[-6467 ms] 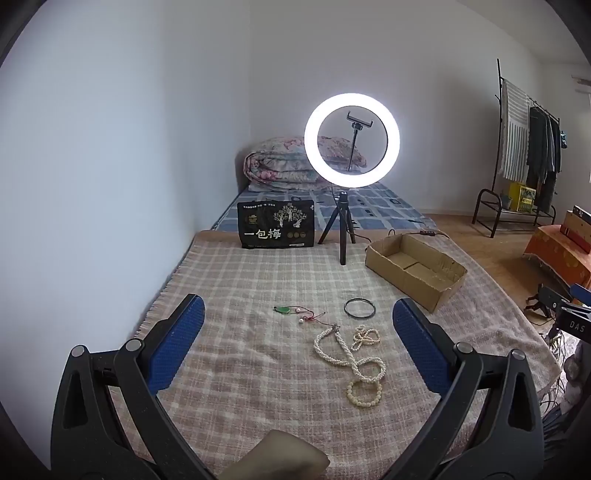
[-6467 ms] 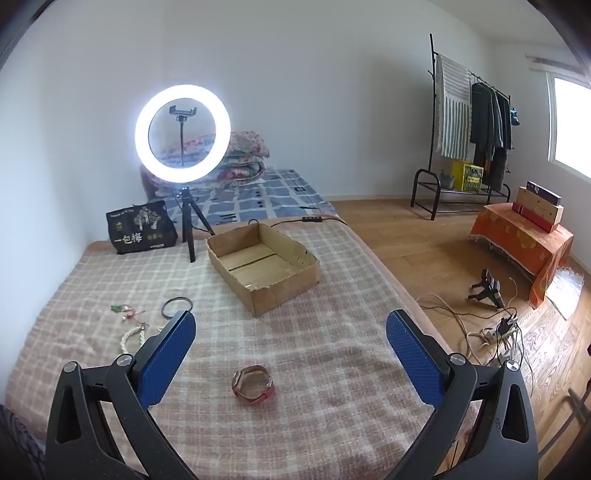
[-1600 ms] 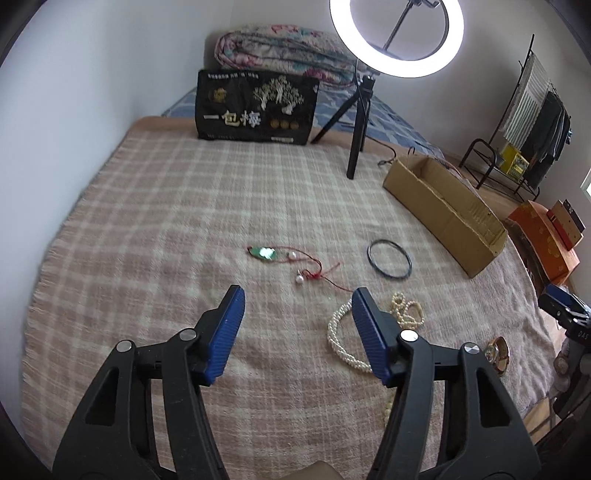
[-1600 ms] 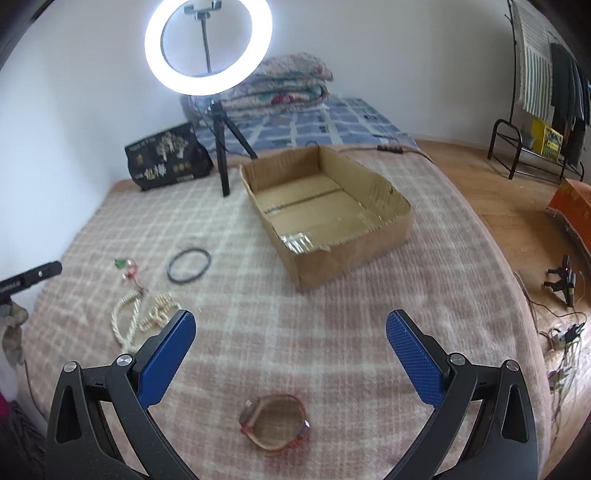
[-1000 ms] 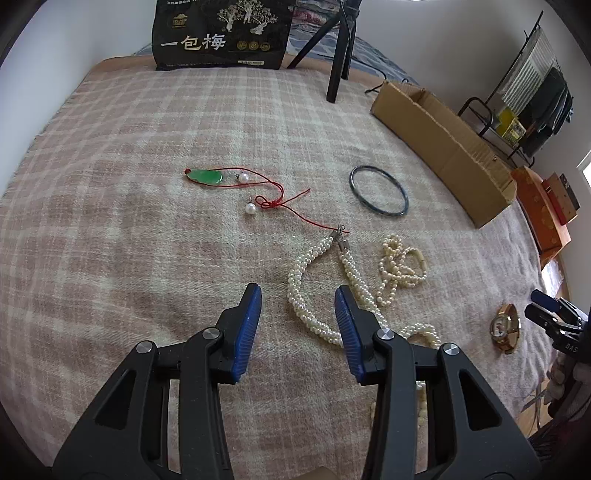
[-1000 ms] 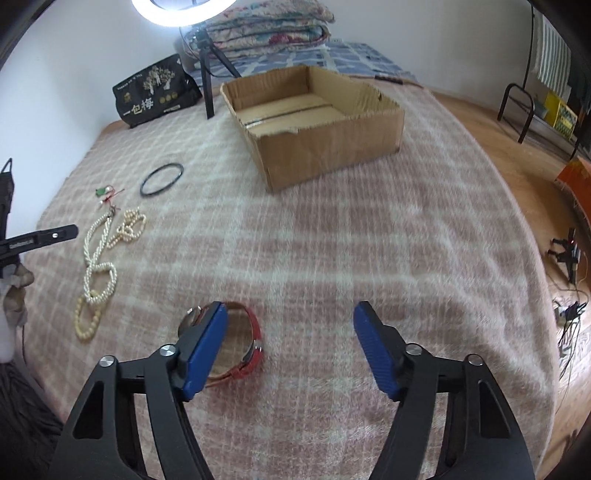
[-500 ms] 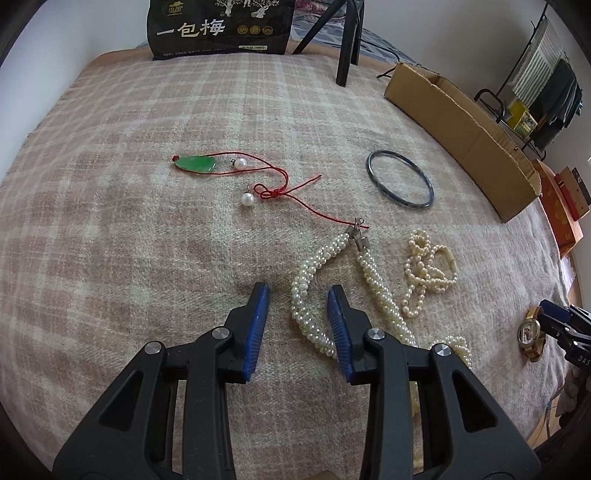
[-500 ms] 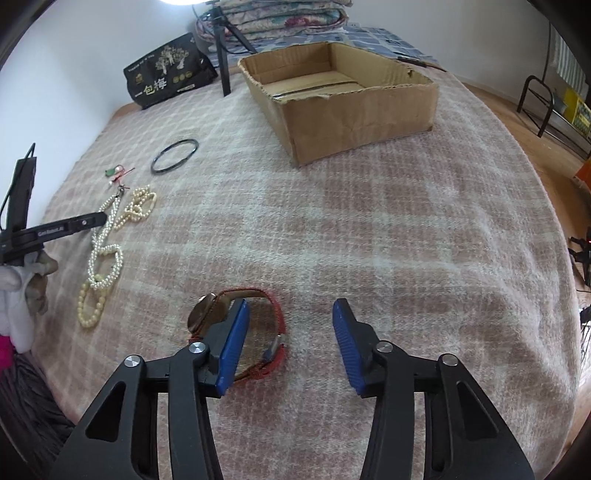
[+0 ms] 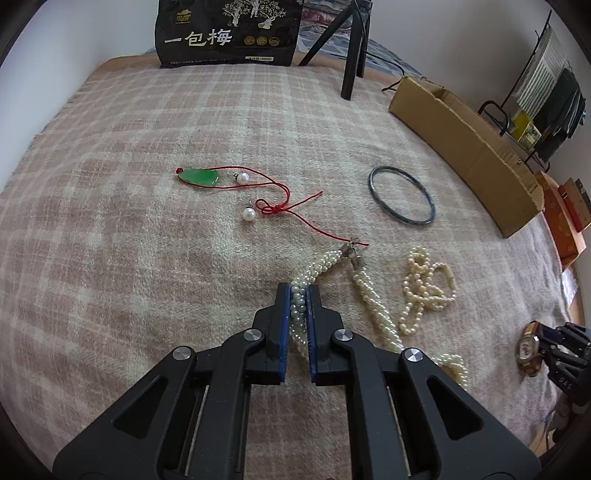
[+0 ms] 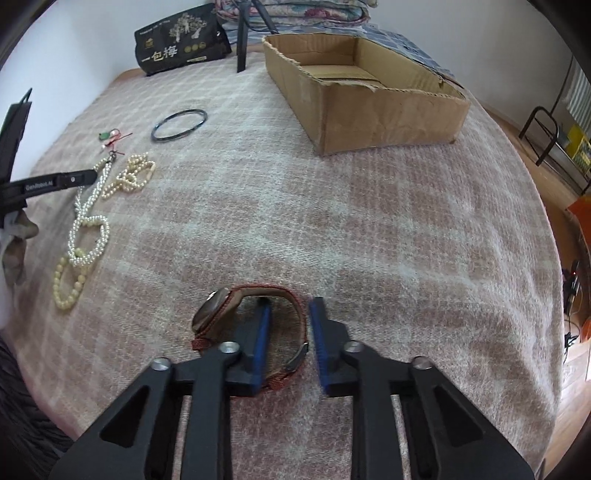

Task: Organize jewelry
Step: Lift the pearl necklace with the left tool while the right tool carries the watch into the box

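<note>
My left gripper is shut on the twisted pearl necklace, which lies on the plaid blanket. A small pearl bracelet, a dark bangle and a green pendant on a red cord lie beyond it. My right gripper is narrowly open, its pads either side of the red strap of the wristwatch; the left pad sits inside the strap loop. The open cardboard box stands further back. The watch also shows in the left wrist view.
A black printed bag and a tripod leg stand at the far end of the blanket. A clothes rack and an orange box are off to the right. The blanket edge drops to the floor on the right.
My left gripper has closed onto the twisted pearl necklace. My right gripper has narrowed and moved forward, so its pads now straddle the watch strap.
</note>
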A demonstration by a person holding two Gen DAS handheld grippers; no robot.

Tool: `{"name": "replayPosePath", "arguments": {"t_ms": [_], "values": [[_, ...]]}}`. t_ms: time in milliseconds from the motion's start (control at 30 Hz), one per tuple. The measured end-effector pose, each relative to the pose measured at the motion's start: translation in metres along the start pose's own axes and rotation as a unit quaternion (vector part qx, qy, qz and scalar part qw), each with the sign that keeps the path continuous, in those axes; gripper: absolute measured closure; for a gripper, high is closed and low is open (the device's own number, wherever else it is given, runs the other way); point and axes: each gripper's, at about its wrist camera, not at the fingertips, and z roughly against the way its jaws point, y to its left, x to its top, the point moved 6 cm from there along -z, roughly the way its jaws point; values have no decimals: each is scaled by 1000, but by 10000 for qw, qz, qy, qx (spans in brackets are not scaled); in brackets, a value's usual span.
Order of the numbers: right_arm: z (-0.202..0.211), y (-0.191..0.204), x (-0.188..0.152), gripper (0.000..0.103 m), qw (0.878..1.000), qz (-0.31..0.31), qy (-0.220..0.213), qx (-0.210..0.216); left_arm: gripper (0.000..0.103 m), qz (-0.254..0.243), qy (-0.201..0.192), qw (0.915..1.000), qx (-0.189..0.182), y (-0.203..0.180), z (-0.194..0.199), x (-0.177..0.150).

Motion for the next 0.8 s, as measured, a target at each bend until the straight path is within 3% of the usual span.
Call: {"name": "replayPosePath", "arguments": {"t_ms": [167, 800], "values": [[6, 0, 0, 97, 10000, -3, -63, -15, 97, -88, -198, 9997, -128, -9, 22, 0], [47, 23, 19, 97, 9966, 234, -761, -216, 97, -166, -946, 9918, -843, -38, 106, 13]]}}
